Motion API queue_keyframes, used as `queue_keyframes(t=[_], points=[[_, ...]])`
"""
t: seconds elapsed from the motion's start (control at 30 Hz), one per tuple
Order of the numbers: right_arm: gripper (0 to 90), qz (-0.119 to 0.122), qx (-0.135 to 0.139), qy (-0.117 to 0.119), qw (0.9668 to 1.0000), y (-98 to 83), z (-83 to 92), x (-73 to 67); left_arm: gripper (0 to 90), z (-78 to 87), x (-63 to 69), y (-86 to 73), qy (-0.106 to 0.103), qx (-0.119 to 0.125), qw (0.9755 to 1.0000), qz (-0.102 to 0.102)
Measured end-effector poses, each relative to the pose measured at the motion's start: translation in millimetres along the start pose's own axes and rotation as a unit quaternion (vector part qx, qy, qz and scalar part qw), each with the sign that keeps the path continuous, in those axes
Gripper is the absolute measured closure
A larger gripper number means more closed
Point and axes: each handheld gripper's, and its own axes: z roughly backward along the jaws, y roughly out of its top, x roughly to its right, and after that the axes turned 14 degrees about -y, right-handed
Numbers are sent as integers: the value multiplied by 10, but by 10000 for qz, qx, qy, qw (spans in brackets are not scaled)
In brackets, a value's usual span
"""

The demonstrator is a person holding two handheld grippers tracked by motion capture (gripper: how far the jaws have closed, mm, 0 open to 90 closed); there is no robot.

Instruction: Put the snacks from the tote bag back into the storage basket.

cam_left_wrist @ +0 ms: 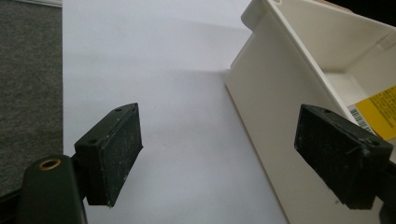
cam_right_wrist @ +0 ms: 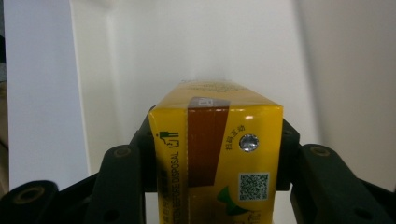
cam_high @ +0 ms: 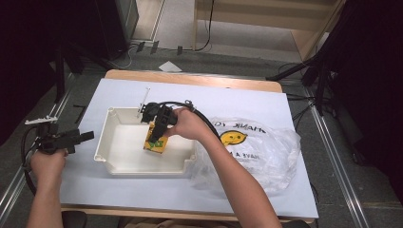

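a: where is the yellow cardboard carton [cam_high: 155, 141] held?

b: it is pinched by the right tool [cam_high: 157, 133] inside the white plastic tub [cam_high: 124, 159], apparently not yet released.

a: and the left tool [cam_left_wrist: 219, 156]?

b: spread, kept idle beside the tub; the crumpled clear bag [cam_high: 266, 152] is left on the surface [cam_high: 266, 102].

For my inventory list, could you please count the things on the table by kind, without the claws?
Yellow cardboard drink carton: 1
White rectangular plastic tub: 1
Clear plastic bag with a yellow smiley face: 1
Total: 3
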Motion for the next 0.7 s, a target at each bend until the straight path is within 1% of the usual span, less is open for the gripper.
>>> queue_keyframes(t=[0.03, 0.1, 0.17, 0.33, 0.37, 0.4, 0.47, 0.5, 0.63, 0.7], points=[[534, 65, 22, -4, 10000, 8, -7, -8, 159, -1, -1, 0, -6, -2, 10000, -6], [533, 56, -10, -27, 10000, 22, -14, -34, 159, -6, 0, -1, -7, -4, 10000, -4], [532, 97, 43, -11, 9999, 29, -30, -29, 159, -7, 2, -1, -8, -6, 10000, -2], [523, -31, 128, 30, 9999, 33, -62, -43, 159, -2, 0, -1, -5, -5, 10000, -5], [523, -31, 128, 30, 9999, 33, -62, -43, 160, -2, 0, -1, -5, -5, 10000, -5], [518, -120, 106, 62, 9999, 39, -70, -52, 160, -8, 1, -2, -11, -4, 10000, 0], [516, -125, 98, 50, 9999, 52, -77, -46, 159, -12, 1, -3, -15, -20, 10000, 5], [513, -195, 75, 70, 9998, 59, -82, -50, 160, -11, -2, -3, -4, -26, 10000, 3], [496, -136, 138, 103, 9998, 76, -109, -67, 159, 0, -9, -6, -7, 2, 10000, 26], [489, -207, 146, 142, 9996, 77, -120, -72, 159, -2, -9, -7, -3, -15, 10000, 14]])
